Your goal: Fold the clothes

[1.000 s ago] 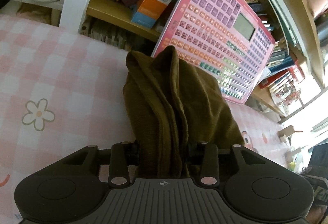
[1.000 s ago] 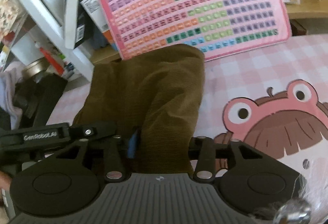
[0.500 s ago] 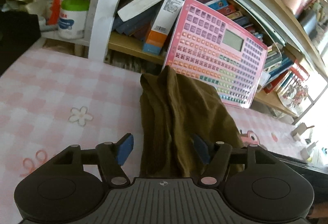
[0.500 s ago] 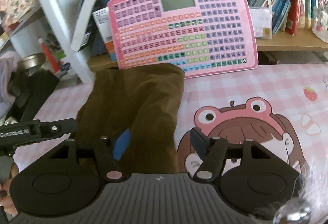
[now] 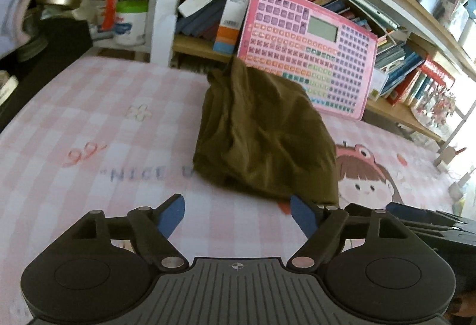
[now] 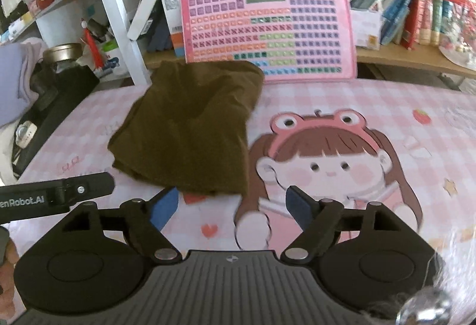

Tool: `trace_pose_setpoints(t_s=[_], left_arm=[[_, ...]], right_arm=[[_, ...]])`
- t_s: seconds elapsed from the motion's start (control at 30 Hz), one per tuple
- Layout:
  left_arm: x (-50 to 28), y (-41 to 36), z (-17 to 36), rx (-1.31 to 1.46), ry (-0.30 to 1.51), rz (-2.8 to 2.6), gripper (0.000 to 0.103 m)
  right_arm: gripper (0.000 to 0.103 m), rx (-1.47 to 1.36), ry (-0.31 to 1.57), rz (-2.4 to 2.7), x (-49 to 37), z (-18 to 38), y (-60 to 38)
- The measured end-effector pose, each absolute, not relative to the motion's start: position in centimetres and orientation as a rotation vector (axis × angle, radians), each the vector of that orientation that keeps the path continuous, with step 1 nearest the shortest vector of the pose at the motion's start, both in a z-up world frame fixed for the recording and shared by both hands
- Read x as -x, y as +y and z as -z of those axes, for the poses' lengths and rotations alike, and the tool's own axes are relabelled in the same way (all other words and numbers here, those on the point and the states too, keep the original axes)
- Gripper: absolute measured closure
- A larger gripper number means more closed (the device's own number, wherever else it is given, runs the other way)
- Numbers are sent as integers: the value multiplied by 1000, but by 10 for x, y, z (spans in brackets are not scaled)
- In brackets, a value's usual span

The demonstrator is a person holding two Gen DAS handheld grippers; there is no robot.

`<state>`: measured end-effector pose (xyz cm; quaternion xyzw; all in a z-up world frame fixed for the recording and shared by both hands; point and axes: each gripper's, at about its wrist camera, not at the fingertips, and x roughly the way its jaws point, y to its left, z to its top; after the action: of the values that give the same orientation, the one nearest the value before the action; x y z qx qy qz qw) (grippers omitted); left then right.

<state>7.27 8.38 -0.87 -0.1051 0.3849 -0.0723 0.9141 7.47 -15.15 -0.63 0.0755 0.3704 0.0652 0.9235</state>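
The olive-brown garment is seen folded into a thick, rumpled bundle near the desk's back edge, against the pink keyboard toy, while the left gripper and right gripper are held spread and empty just short of its near edge; if tidying is wanted, slack layers are best pressed flat and edges squared.

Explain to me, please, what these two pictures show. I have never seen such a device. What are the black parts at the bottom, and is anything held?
No robot arm is here: a person holds one two-finger gripper in each hand, and a camera on each looks forward along its fingers. One picture is from the left gripper, the other from the right gripper. Both stand open and hold nothing. On the pink checked cover lies a folded brown garment, just ahead of the blue-tipped fingers. Behind it a pink keyboard toy leans against the bookshelf.
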Motion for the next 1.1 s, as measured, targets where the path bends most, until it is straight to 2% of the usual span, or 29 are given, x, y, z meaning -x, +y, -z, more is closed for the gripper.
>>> trace_pose_setpoints(t_s=[0.4,1.1], left_arm=[[-24,66,18,238,830,77,23],[-4,50,13,154,816,46,22]], right_arm=[[24,-182,773,-130,-39,8,-169],[24,-122,777,-126,-12,13,-172]])
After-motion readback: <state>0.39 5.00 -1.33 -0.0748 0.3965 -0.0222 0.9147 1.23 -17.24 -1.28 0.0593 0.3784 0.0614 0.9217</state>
